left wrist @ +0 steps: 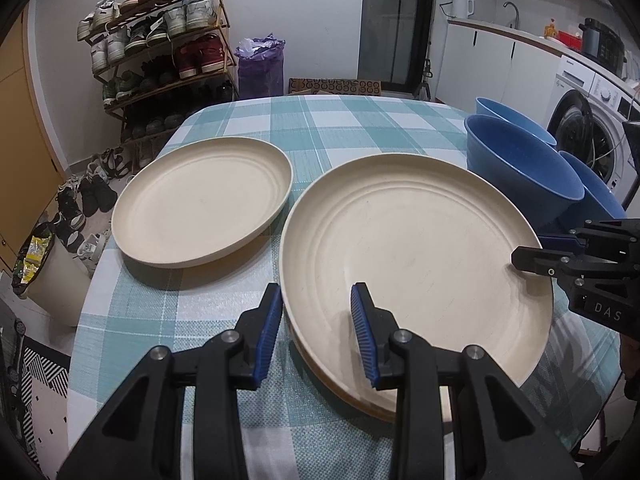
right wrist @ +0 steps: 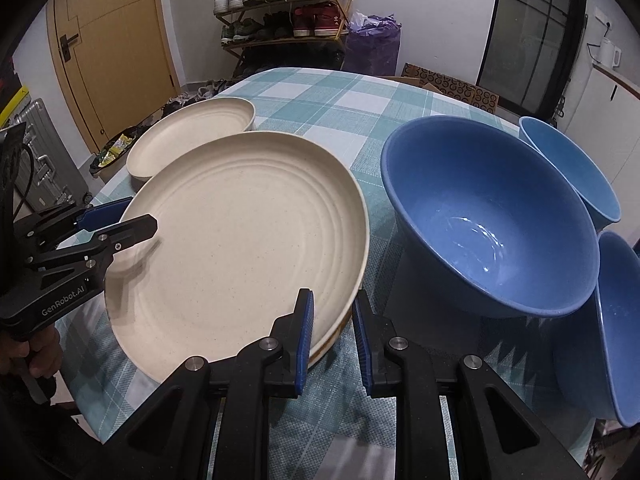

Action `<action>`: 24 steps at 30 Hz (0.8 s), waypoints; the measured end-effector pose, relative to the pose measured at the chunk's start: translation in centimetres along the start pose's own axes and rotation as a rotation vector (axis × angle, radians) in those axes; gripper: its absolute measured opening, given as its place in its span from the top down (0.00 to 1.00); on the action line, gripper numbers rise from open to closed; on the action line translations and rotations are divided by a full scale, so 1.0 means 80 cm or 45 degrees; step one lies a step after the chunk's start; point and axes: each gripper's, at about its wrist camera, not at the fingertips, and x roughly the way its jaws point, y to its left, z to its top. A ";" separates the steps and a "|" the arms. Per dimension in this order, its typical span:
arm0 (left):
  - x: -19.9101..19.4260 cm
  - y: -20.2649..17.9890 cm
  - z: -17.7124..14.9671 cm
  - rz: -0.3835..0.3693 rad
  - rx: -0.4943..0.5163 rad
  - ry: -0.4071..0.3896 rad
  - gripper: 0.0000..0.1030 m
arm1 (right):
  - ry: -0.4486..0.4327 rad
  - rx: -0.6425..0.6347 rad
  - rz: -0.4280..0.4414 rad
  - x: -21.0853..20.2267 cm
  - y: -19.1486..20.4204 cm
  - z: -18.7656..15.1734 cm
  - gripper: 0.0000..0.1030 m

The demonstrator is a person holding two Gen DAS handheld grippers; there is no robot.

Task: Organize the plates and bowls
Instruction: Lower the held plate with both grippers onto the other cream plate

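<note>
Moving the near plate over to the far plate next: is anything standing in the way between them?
Nothing visible. Only a strip of bare checked tablecloth separates the near plate from the far plate. The blue bowls sit on the opposite side, clear of that path.

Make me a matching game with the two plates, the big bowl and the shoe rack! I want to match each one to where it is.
Things:
1. near plate
2. far plate
3. big blue bowl
4. shoe rack

Places:
A. standing past the far end of the tablecloth
B. rim between the fingers of the left gripper and of the right gripper
C. just right of the near plate
D. lying alone on the tablecloth, nothing touching it

Pairs: 1-B, 2-D, 3-C, 4-A
</note>
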 end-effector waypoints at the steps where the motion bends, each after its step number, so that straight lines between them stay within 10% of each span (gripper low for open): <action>1: 0.001 -0.001 -0.001 0.003 0.003 0.005 0.68 | 0.001 0.000 -0.002 0.001 0.000 0.000 0.81; 24: 0.006 -0.014 -0.007 -0.016 0.077 0.039 0.46 | 0.039 -0.029 -0.032 0.017 0.006 -0.002 0.79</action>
